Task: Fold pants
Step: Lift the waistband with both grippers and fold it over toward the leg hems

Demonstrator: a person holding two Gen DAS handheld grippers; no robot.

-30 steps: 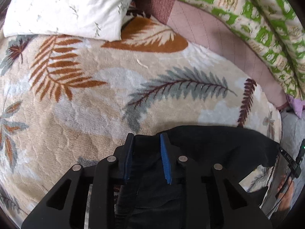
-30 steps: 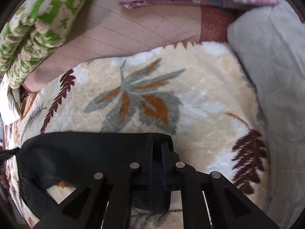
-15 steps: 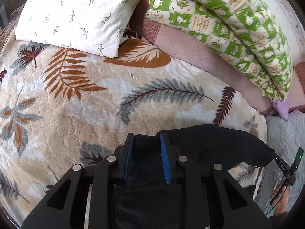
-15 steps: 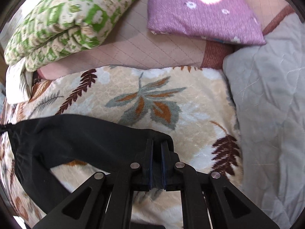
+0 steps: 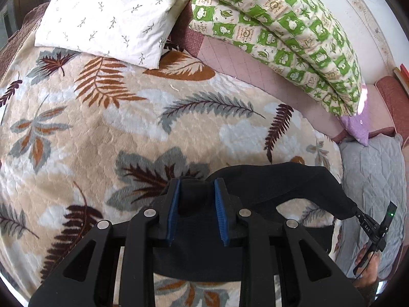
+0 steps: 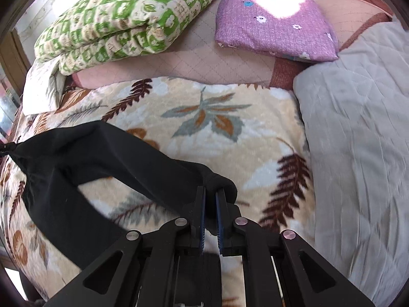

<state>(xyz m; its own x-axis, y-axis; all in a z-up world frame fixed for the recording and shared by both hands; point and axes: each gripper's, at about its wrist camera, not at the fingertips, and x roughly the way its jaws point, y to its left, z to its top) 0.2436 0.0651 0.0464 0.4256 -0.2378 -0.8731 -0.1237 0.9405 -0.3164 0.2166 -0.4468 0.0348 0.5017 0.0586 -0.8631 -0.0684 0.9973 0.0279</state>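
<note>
The black pants [image 6: 76,158] hang above the leafy blanket [image 5: 102,133] on the bed. The left gripper [image 5: 196,192] pinches one bunched end; the right gripper [image 6: 210,199] squeezes the other, jaws almost closed, it seems.

Here's the bed [image 6: 240,58], pink quilted cover showing, with a leaf-print blanket [image 5: 107,133] spread across it. White pillow [image 5: 110,15] at the head, green checked quilt [image 6: 133,18] folded, purple bundle [image 6: 276,28] beside a grey quilt [image 6: 358,133].
</note>
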